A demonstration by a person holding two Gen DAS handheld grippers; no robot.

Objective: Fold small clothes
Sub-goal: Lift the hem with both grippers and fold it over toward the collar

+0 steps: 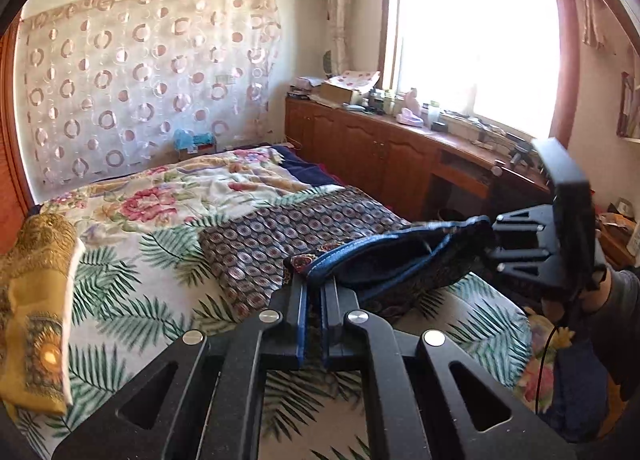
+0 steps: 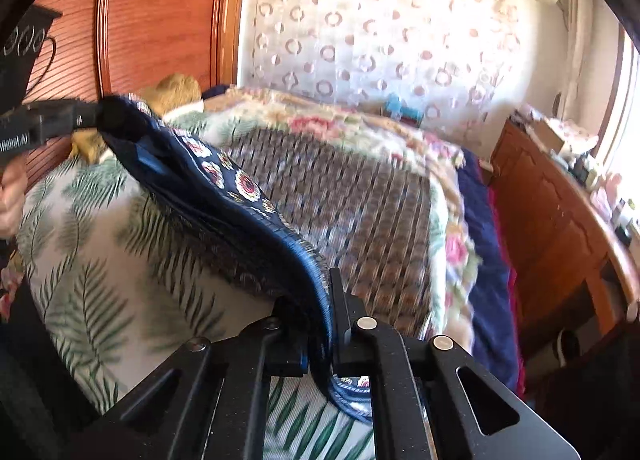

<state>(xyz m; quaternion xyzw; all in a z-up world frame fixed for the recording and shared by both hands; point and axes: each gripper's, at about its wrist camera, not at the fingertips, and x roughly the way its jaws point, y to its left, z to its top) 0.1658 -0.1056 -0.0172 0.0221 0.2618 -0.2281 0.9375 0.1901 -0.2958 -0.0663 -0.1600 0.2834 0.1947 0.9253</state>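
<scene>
A dark blue patterned small garment [image 1: 396, 260] with a blue hem hangs stretched between my two grippers above the bed. My left gripper [image 1: 314, 284] is shut on one end of its hem. My right gripper [image 1: 494, 238] is shut on the other end, seen at the right of the left wrist view. In the right wrist view the garment [image 2: 224, 179] runs from my right gripper [image 2: 320, 300] up to the left gripper [image 2: 86, 119] at the far left. Its lower part trails onto the patterned cloth [image 1: 288, 232] spread on the bed.
The bed has a palm-leaf sheet [image 1: 132, 300] and a floral quilt [image 1: 192, 187] behind. A yellow folded cloth [image 1: 36, 300] lies at the bed's left. A wooden cabinet [image 1: 380, 147] with clutter runs under the window. A wooden headboard [image 2: 160, 15] stands to the left.
</scene>
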